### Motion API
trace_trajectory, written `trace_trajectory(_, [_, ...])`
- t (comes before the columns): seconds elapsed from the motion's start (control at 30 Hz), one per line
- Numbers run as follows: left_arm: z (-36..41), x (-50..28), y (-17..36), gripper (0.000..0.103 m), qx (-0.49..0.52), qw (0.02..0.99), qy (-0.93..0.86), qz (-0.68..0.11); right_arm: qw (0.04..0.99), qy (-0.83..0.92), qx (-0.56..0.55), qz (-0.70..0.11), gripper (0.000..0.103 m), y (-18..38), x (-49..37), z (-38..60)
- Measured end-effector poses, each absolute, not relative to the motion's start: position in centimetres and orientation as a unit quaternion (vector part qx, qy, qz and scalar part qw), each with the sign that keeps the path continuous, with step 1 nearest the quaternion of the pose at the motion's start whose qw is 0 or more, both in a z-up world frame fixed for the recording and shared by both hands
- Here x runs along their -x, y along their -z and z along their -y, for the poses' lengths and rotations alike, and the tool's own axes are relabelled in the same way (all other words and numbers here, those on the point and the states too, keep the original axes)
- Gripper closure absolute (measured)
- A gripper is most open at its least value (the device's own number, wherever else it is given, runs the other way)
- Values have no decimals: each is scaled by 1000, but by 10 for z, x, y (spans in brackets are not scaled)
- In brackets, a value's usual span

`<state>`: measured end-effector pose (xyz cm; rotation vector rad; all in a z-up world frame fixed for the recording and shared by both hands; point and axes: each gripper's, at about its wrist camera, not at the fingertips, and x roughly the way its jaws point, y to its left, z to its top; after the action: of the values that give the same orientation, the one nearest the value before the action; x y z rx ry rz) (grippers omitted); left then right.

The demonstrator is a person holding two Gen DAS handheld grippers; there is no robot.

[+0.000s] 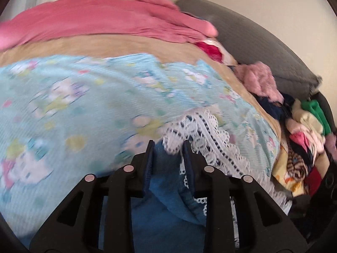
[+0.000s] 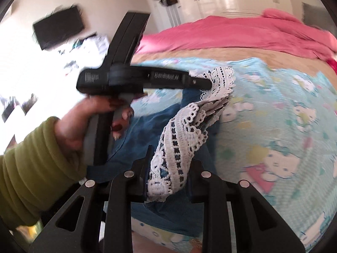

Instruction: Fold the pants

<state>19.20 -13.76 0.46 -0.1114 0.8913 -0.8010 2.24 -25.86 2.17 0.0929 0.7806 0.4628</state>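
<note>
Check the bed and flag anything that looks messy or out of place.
A jumbled heap of unfolded clothes sits crammed along the bed's right edge beside the grey headboard. The pink blanket lies rumpled across the far end. The blue lace-trimmed pants hang bunched between both hand-held grippers, not yet flat.

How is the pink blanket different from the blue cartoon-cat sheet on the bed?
The pink blanket is one plain colour; the blue sheet has white cartoon cats printed on it. The pink blanket lies bunched and wrinkled at the far side of the bed; the blue sheet lies spread flatter, nearer the cameras. The blue pants with lace trim hang over the blue sheet, not over the pink blanket. Both lie on the tan cover.
</note>
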Motion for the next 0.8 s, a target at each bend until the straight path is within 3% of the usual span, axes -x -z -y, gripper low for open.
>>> trace_trajectory(0.23, [35,-179,0,81,164,845,301,-410,879,-254,92,-392,79,3,-13,177])
trace_trajectory(0.37, [-9,-162,8,73,205,845,270,-413,866,-266,165,-390,70,24,1,138])
trace_trajectory(0.4, [-14,-159,10,68,213,842,271,-415,863,-275,168,-389,69,27,5,134])
trace_trajectory(0.5, [-23,-150,16,64,229,835,274,-419,856,-308,164,-381,49,25,20,131])
trace_trajectory(0.67, [-17,-150,23,57,221,829,271,-437,877,-310,113,-348,39,-9,18,173])
trace_trajectory(0.8, [-5,-157,32,48,210,819,271,-460,905,-222,41,-361,38,-25,-35,241])
